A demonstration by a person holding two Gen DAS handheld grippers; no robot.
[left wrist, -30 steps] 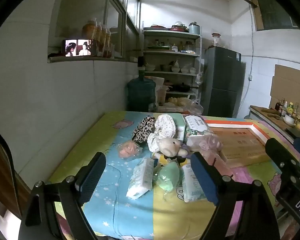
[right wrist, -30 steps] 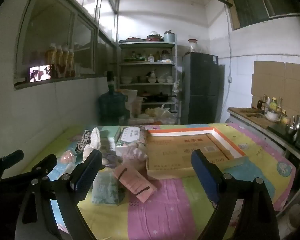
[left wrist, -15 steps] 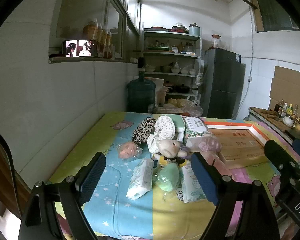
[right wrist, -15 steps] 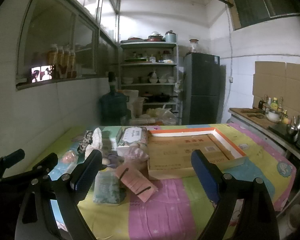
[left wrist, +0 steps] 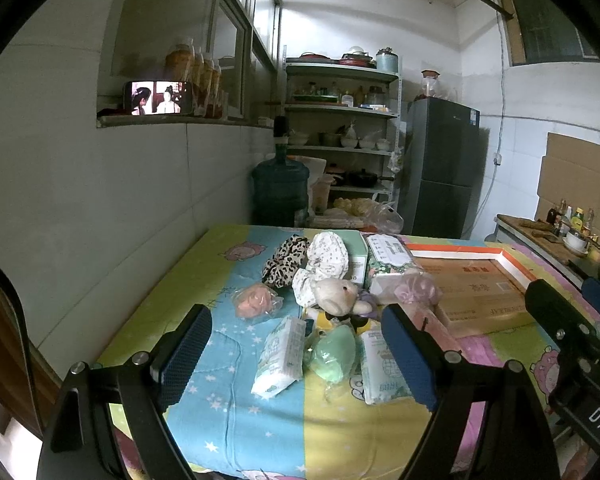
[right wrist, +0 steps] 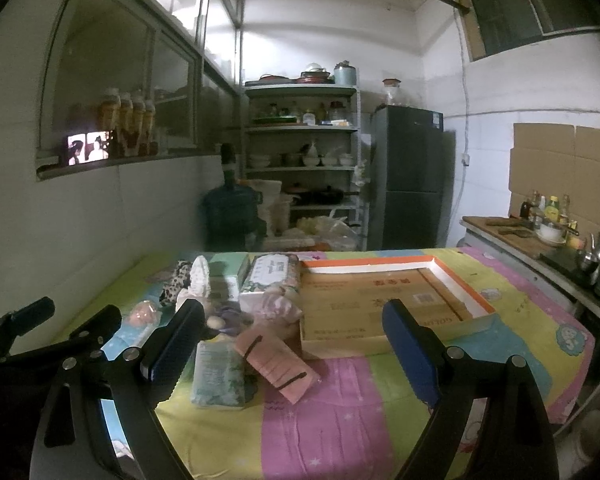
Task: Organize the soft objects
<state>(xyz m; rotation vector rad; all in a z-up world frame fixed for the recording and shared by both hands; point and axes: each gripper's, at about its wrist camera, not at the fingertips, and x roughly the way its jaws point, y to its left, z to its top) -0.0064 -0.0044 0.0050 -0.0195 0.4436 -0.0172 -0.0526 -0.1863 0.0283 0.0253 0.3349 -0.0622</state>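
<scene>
- Left gripper (left wrist: 296,354): held above the near edge of the table, jaws spread wide, nothing between the blue pads (left wrist: 184,354).
- Right gripper (right wrist: 290,350): likewise raised over the near edge, jaws released and empty; its dark frame also shows at the right margin of the left wrist view.
- Table (left wrist: 340,440): covered by a patchwork cartoon-print cloth in blue, yellow, green and pink panels.
- Soft objects: clustered on the left half of the table, beside the box.
 - Tissue pack (left wrist: 280,356), white with green print, lies on the blue panel, nearest the left gripper.
 - Green bagged item (left wrist: 334,354) lies just beside the tissue pack, on the yellow panel.
 - Second tissue pack (left wrist: 380,368) lies right of the green item, partly hidden by the left gripper's right finger.
 - Pink bagged item (left wrist: 256,300) sits further back on the blue panel.
 - Cream plush toy (left wrist: 338,294) rests in the middle of the cluster.
 - Leopard-print cloth (left wrist: 286,258) and white floral cloth (left wrist: 326,256) lie side by side at the rear.
 - Large floral wipes pack (left wrist: 392,262) stands against the box's left side.
 - Pink pouch (right wrist: 278,362) leans against the box's near corner.
- Shallow cardboard box (right wrist: 380,300): orange-and-white rim, open, on the table's right half; no soft object is inside.
- Background: water jug (left wrist: 280,190), shelf unit (left wrist: 340,120), dark refrigerator (left wrist: 440,164).
</scene>
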